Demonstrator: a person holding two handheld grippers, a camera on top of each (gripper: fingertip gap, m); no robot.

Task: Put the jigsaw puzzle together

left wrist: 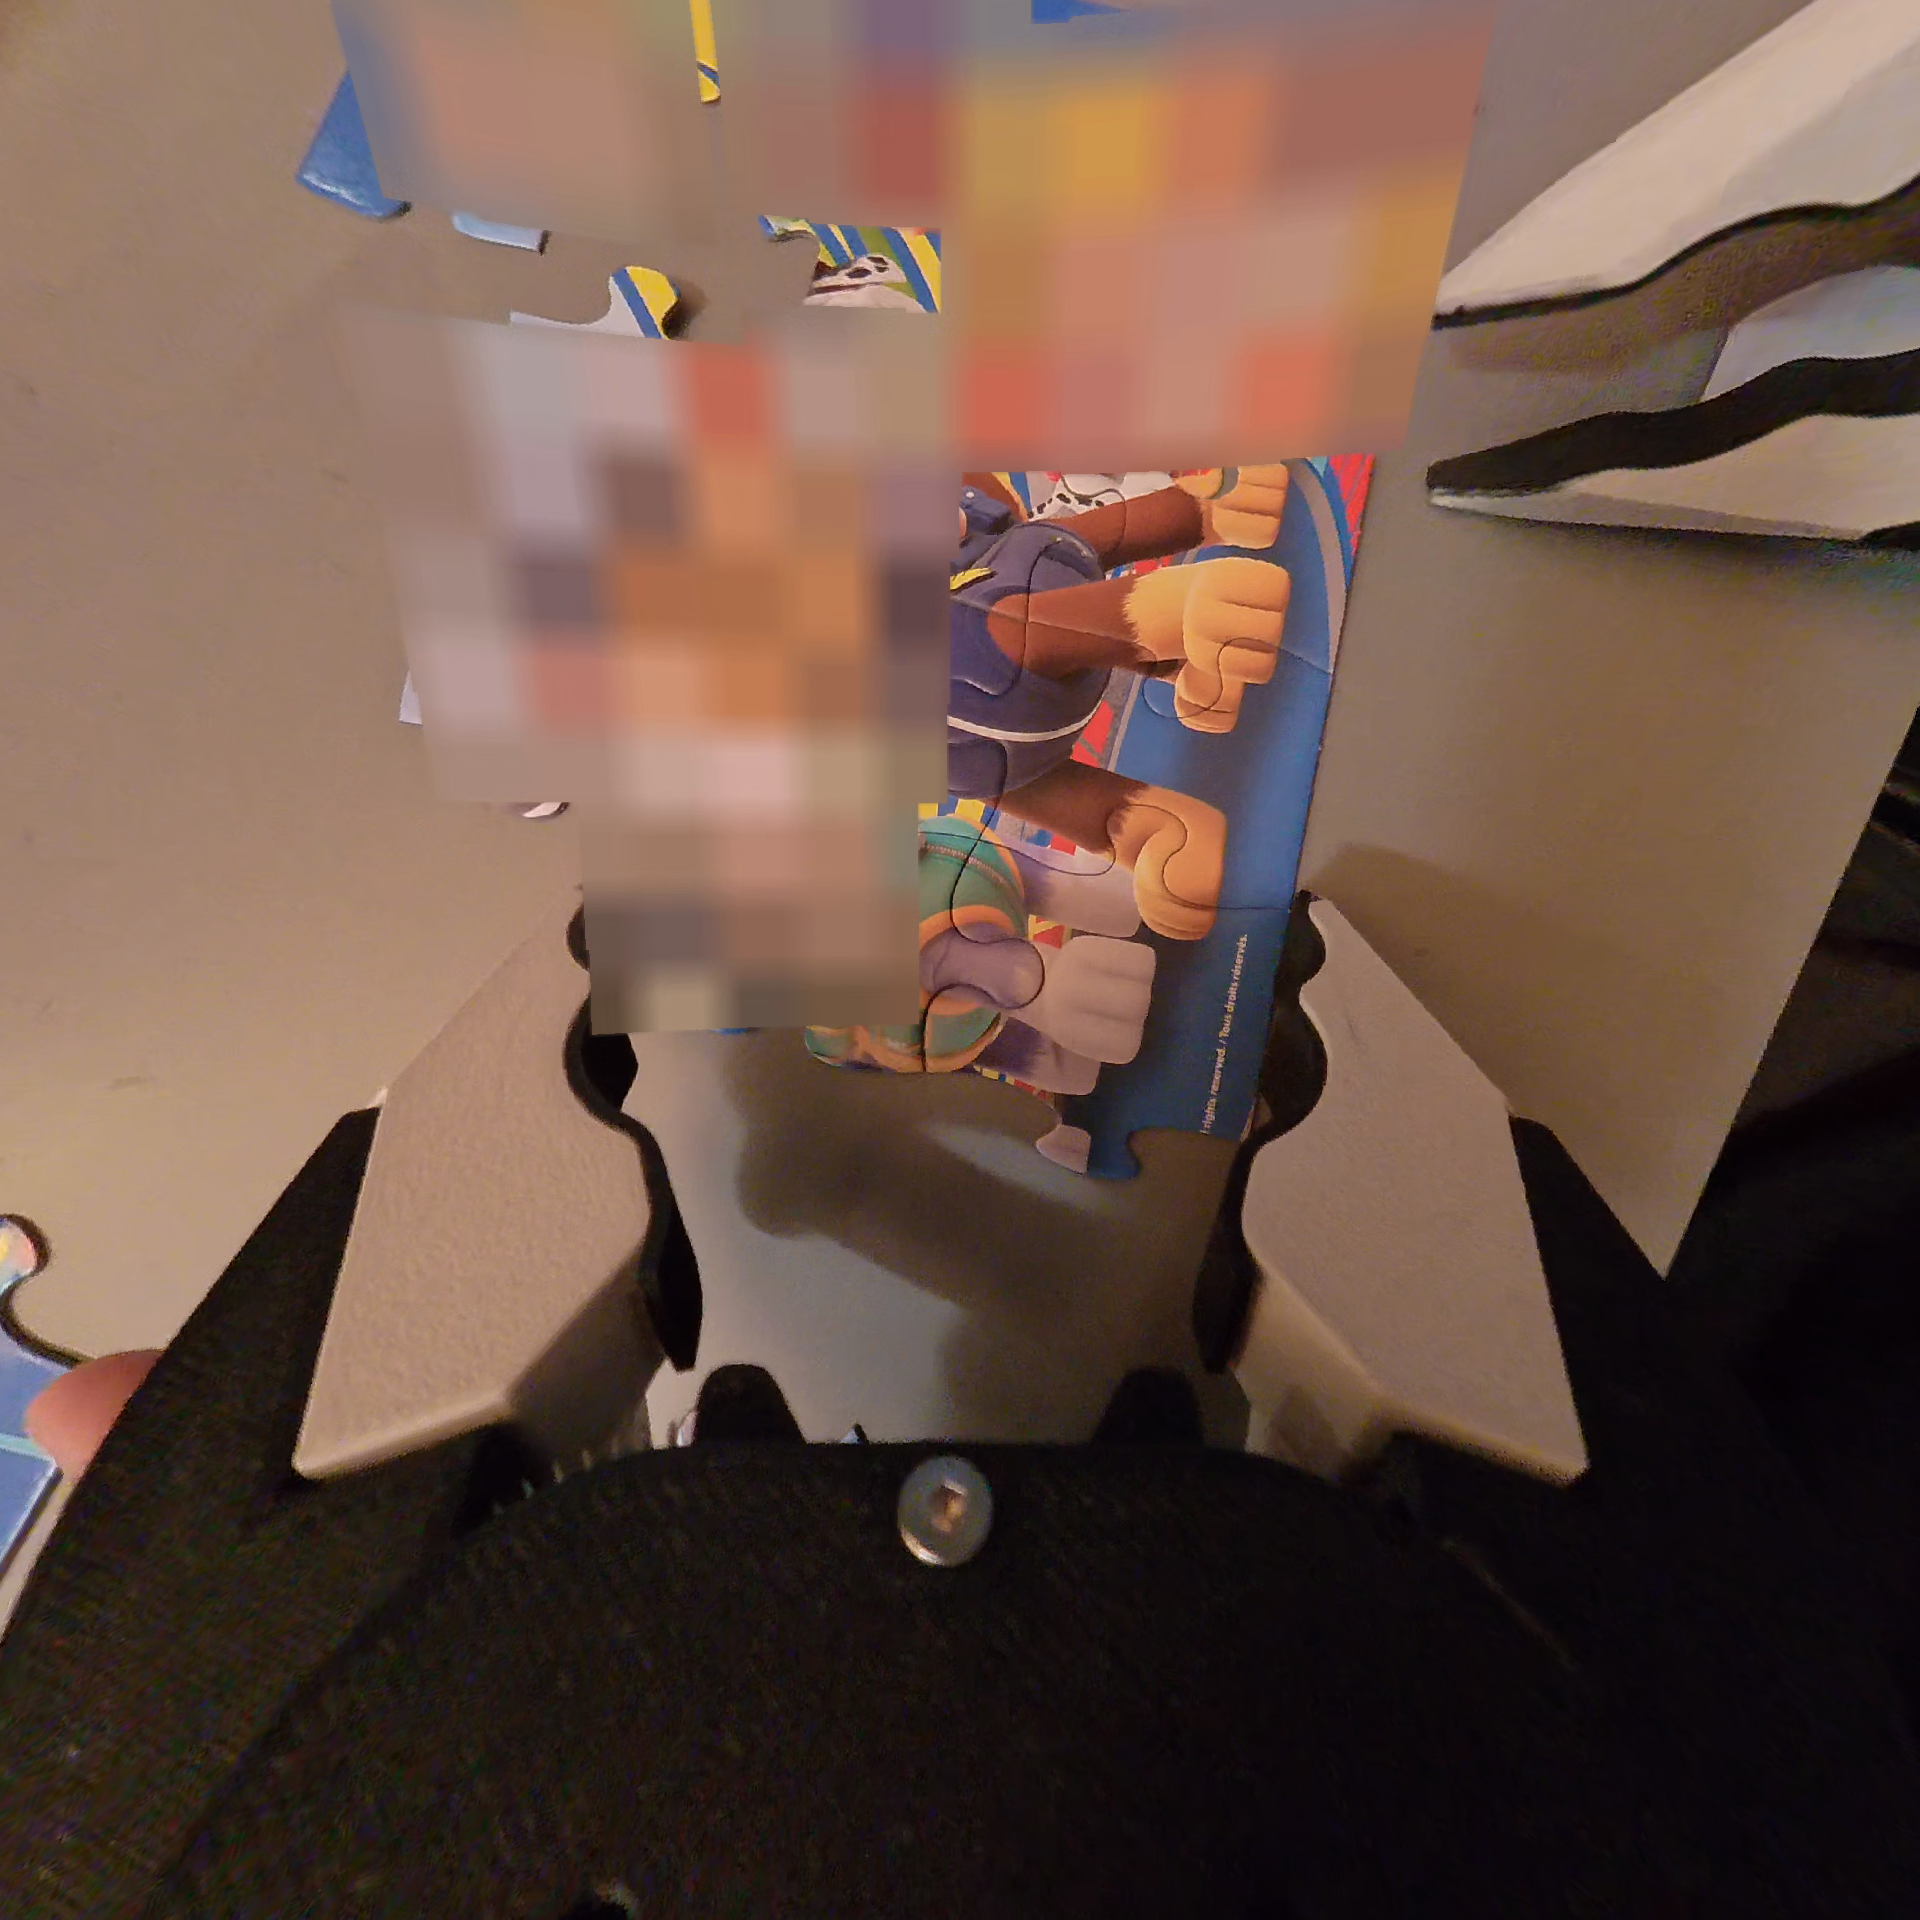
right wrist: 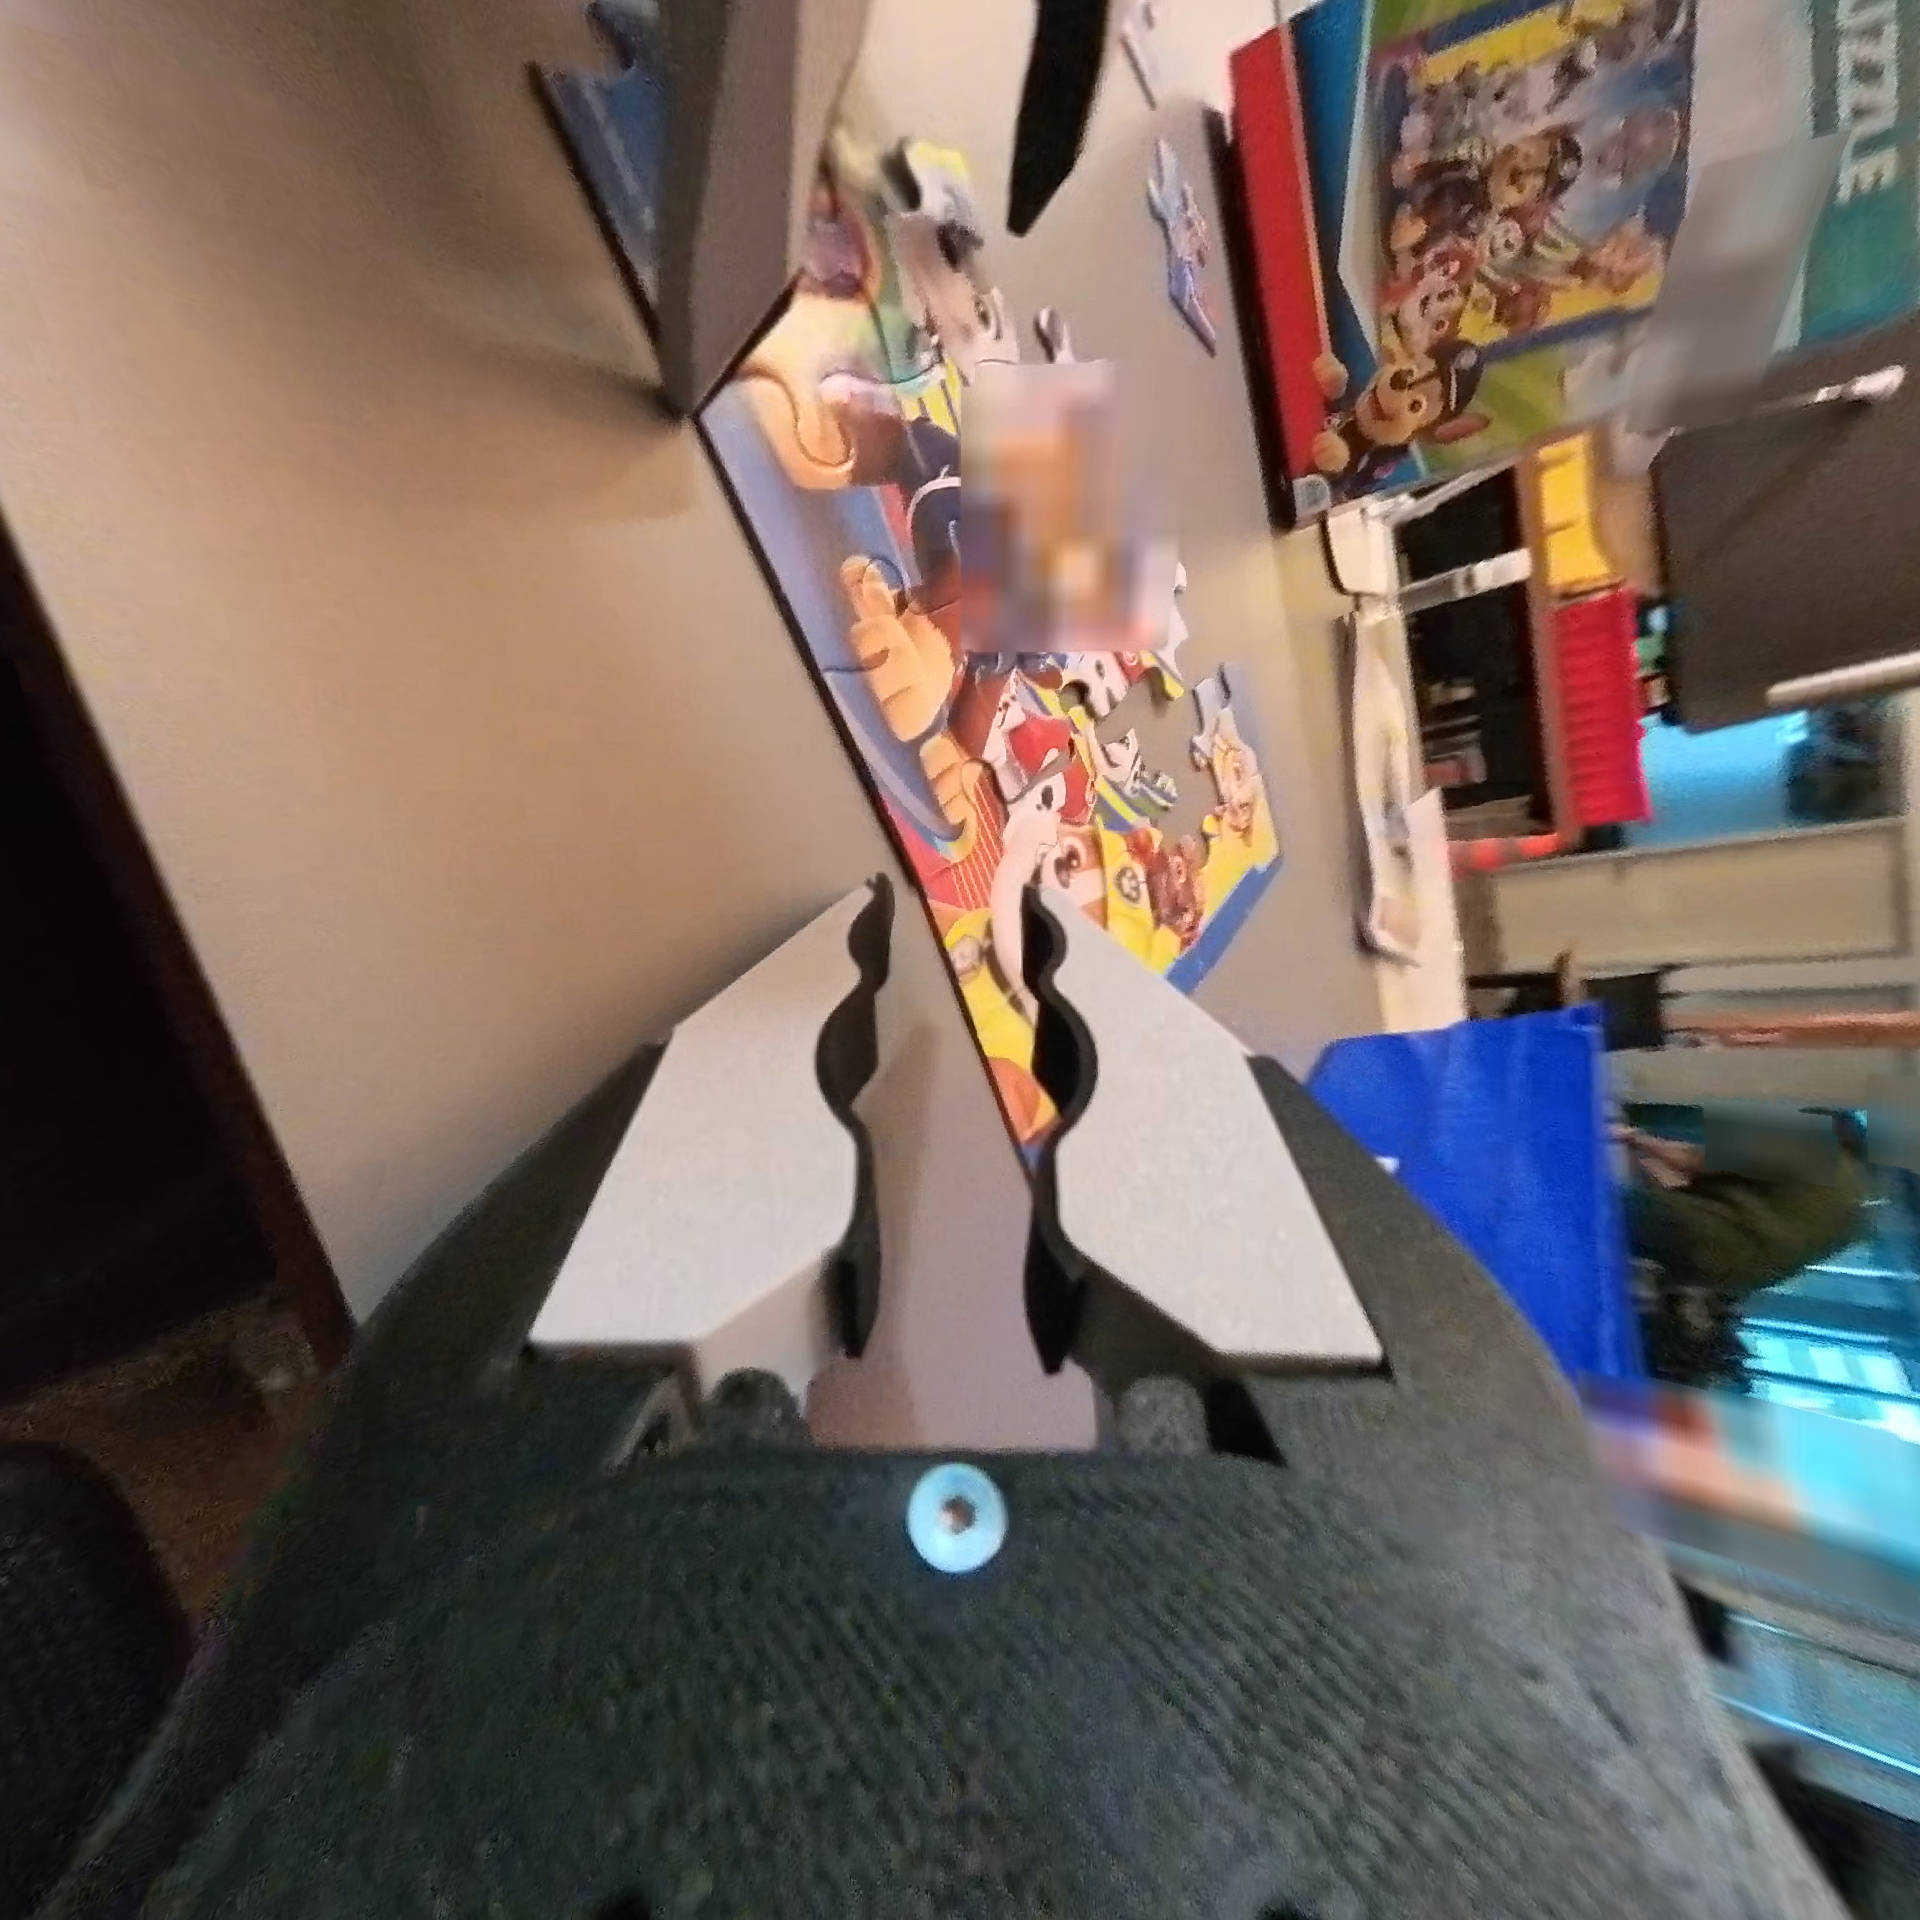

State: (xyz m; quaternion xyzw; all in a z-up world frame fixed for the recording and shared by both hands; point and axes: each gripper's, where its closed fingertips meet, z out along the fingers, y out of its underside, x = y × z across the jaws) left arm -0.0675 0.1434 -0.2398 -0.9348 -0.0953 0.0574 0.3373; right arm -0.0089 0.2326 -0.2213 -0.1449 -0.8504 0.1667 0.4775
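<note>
Nearest to us in the left wrist view, our left hand-held gripper [left wrist: 940, 987] hangs over the grey bench [left wrist: 187, 727] with its jaws spread wide; nothing is pinched between them. The near corner of a part-built cartoon jigsaw puzzle [left wrist: 1174, 727] lies flat on the bench between the two fingers, its straight blue edge just beside the right finger, though we cannot tell whether they touch. At the lower left edge a fingertip [left wrist: 83, 1403] shows beside a loose puzzle piece [left wrist: 21, 1340]. Farther off, at the upper right, the fingers of the other gripper reach in over the bench, past the puzzle's straight edge.

In the right wrist view, our right hand-held gripper [right wrist: 956, 914] has its jaws a little apart. The puzzle's straight edge runs between the fingers, lying close along the right one, and the pads do not press on it, so this gripper grips nothing. Beyond the fingertips the puzzle [right wrist: 1039, 748] stretches away, with a gap of missing pieces near its far side. Loose pieces [right wrist: 1184, 260] lie on the bench past it, and beyond them sits the puzzle box [right wrist: 1455, 239], red at one side, with a cartoon picture. A blue bag [right wrist: 1486, 1164] stands off to the right.
</note>
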